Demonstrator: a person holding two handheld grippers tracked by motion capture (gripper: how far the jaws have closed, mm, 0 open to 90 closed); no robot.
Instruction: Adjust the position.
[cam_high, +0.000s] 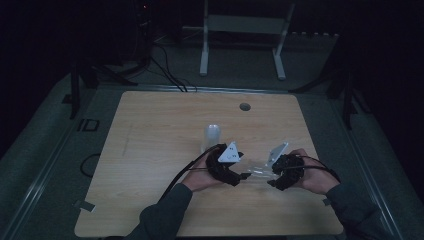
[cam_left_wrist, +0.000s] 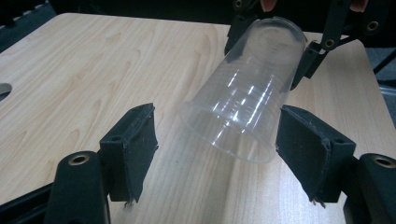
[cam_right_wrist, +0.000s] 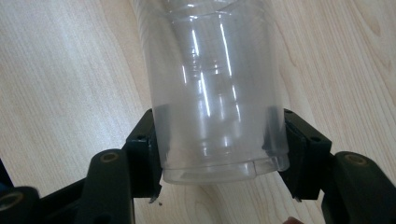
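A clear plastic cup (cam_high: 257, 172) lies level above the wooden table (cam_high: 160, 150), between my two grippers. My right gripper (cam_right_wrist: 217, 149) is shut on its base end, a pad pressed on each side of the cup (cam_right_wrist: 215, 93); a second cup seems nested inside. In the left gripper view the cup's (cam_left_wrist: 247, 88) open rim points toward the camera. My left gripper (cam_left_wrist: 219, 154) is open around that rim, with a clear gap at the left pad (cam_left_wrist: 135, 149) and the right pad (cam_left_wrist: 308, 154) close beside it. Both hands sit at the table's near middle, the left gripper (cam_high: 243, 176) facing the right gripper (cam_high: 272, 176).
Another translucent cup (cam_high: 212, 136) stands on the table just behind the left hand. A round cable hole (cam_high: 244, 106) lies near the far edge. Beyond the table a white metal frame (cam_high: 245, 30) stands, and dark cables (cam_high: 165, 70) run over the floor.
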